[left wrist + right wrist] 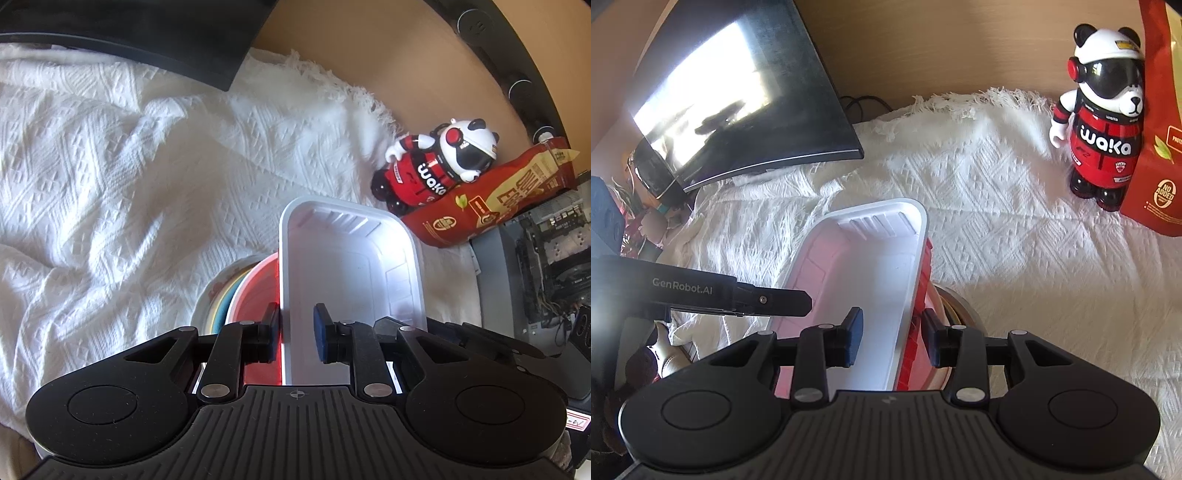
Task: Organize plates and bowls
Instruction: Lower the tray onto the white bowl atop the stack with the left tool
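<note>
On the white cloth (1015,236) that covers the surface, near its front edge, I have both tongs angled steeply down over a stack of dishes. My left tongs (295,334) straddle the left wall of the white tray (343,273): the outer pad sits against the rim, while the blue inner pad stands a little clear of the wall, so I cannot tell whether the grip is firm. My right tongs (892,339) straddle the tray's right wall and the red ribbed container (916,332) under it, jaws narrow, both pads close upon that edge. The tray is rectangular, shallow, with rounded corners and moulded ribs at its far end. It rides tilted atop a red bowl (258,291), which nests in a plate (218,299) with blue and yellow bands. The lower dishes are mostly hidden by the tray and my tongs. Toward the surface's far right corner stands a panda figure (1104,122) beside a red bag (1160,147).
</note>
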### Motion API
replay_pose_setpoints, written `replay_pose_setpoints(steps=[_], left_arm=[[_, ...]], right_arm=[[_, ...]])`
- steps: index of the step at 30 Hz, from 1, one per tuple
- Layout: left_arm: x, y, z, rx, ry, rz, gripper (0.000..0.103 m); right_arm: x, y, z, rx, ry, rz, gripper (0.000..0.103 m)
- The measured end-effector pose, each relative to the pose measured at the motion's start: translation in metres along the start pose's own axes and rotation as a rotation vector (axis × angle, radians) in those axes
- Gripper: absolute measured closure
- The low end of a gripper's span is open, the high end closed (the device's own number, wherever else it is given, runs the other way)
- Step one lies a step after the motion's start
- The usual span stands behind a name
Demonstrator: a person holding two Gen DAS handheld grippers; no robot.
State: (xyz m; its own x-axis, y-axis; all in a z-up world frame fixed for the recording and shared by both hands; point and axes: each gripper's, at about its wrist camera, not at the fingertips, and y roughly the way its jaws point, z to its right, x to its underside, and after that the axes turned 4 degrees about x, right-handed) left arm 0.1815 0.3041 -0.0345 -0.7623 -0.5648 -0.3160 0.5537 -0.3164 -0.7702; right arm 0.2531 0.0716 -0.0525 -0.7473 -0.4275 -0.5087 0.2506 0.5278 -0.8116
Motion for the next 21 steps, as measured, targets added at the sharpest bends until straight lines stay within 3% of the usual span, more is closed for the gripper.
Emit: replay_pose_setpoints(steps=[21], left_arm=[[-0.007,-0.005,0.001,0.04,-0.01,0.019,0.083]], right_arm=[[-0.002,-0.007,-0.001,0.028,0.001,0.03,0.067]])
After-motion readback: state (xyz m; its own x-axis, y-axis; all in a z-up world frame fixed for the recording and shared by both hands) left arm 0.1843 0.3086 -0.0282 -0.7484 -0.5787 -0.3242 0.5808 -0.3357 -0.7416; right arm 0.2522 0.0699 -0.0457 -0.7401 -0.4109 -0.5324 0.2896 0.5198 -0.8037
